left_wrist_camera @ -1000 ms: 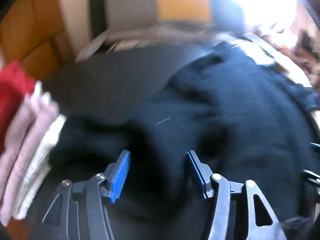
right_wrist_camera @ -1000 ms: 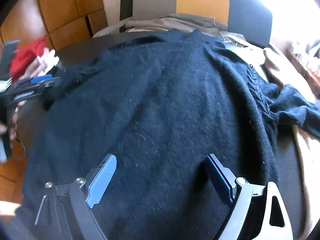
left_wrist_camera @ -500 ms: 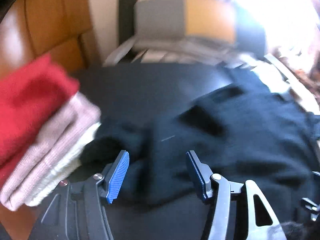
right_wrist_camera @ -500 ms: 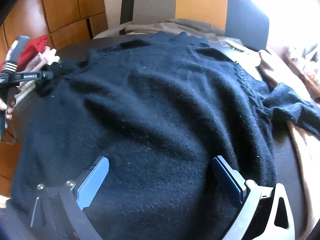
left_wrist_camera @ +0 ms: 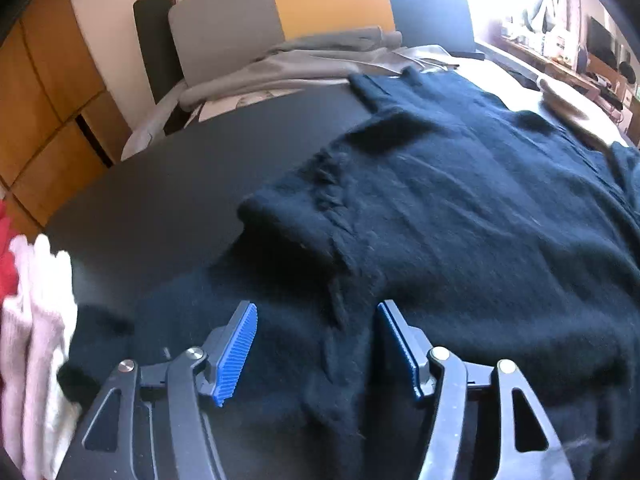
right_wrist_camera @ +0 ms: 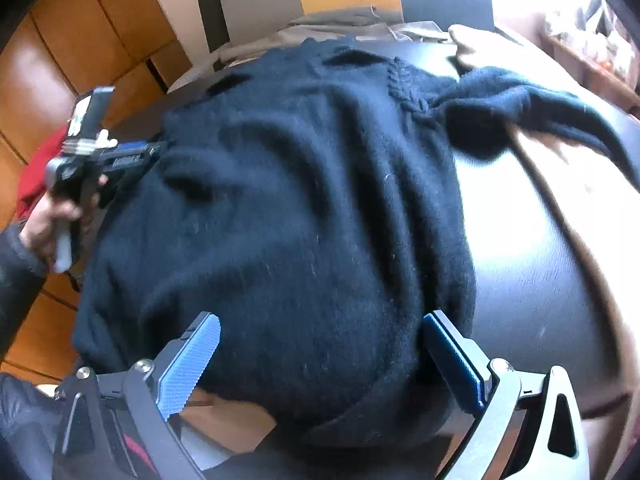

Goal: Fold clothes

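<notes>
Beside me: a stack of folded knits, red, pink and white, sits at my far left
Behind: grey clothes lie heaped by a chair
Table: dark table, wood cupboards past it
Sweater: the black sweater lies flat across the table
My left gripper: opening up over a sweater fold, pinching nothing
My right gripper: spread wide over the sweater's near edge

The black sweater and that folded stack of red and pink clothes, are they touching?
Cannot tell. In the left wrist view the black sweater runs up beside the folded stack, but that blurred edge shows neither contact nor a gap.
</notes>
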Demonstrator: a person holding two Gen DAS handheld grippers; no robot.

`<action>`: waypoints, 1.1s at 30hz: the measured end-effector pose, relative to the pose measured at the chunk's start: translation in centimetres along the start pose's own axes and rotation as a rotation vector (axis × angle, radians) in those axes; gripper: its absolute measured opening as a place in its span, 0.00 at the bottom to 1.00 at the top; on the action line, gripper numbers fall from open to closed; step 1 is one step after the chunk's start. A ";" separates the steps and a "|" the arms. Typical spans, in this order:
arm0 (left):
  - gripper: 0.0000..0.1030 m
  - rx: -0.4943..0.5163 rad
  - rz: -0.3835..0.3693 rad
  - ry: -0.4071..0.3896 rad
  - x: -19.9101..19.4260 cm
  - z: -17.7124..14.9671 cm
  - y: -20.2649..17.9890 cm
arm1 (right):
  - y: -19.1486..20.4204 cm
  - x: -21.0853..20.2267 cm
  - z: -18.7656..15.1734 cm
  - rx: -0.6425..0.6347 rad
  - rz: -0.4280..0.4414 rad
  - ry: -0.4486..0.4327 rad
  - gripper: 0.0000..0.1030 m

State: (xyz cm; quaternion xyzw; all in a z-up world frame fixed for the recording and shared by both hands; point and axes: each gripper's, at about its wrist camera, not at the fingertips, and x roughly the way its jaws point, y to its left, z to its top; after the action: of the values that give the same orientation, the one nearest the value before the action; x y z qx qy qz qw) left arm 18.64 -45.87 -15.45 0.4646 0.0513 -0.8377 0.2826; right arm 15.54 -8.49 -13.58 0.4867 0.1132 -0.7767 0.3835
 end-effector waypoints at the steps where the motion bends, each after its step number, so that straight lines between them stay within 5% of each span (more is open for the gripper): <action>1: 0.65 -0.001 0.008 -0.008 0.5 0.3 0.2 | 0.2 0.2 -0.1 -0.015 -0.014 0.005 1.00; 9: 0.70 0.016 0.018 -0.013 3.5 3.4 1.3 | 2.5 1.6 0.9 -0.091 -0.102 0.053 1.00; 12: 0.63 0.038 0.030 -0.025 1.1 2.9 1.7 | 2.6 0.7 1.3 -0.084 -0.087 0.050 1.00; 15: 0.63 -0.001 -0.041 -0.087 -3.1 0.4 3.0 | 3.4 -0.6 2.4 -0.066 -0.042 0.005 1.00; 17: 0.63 -0.058 -0.129 -0.119 -6.0 -2.0 4.5 | 4.8 -1.1 3.2 -0.085 0.011 -0.024 1.00; 21: 0.63 -0.190 -0.473 -0.128 -10.1 -8.0 7.3 | 8.4 -0.7 4.2 -0.178 0.077 -0.042 1.00; 24: 0.64 -0.182 -0.576 -0.049 -11.6 -13.1 7.1 | 11.0 1.2 4.5 -0.241 0.073 -0.037 1.00; 28: 0.65 -0.161 -0.623 0.097 -11.7 -18.8 5.8 | 11.6 4.5 5.4 -0.259 0.035 0.003 1.00; 33: 0.66 -0.124 -0.652 0.224 -10.6 -21.4 2.6 | 10.7 5.8 5.3 -0.222 0.047 0.013 1.00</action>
State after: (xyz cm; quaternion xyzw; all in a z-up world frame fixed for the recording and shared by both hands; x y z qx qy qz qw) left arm 40.38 -36.05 -18.48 0.4946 0.2784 -0.8231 0.0205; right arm 18.23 -21.49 -13.74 0.4488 0.1893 -0.7470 0.4525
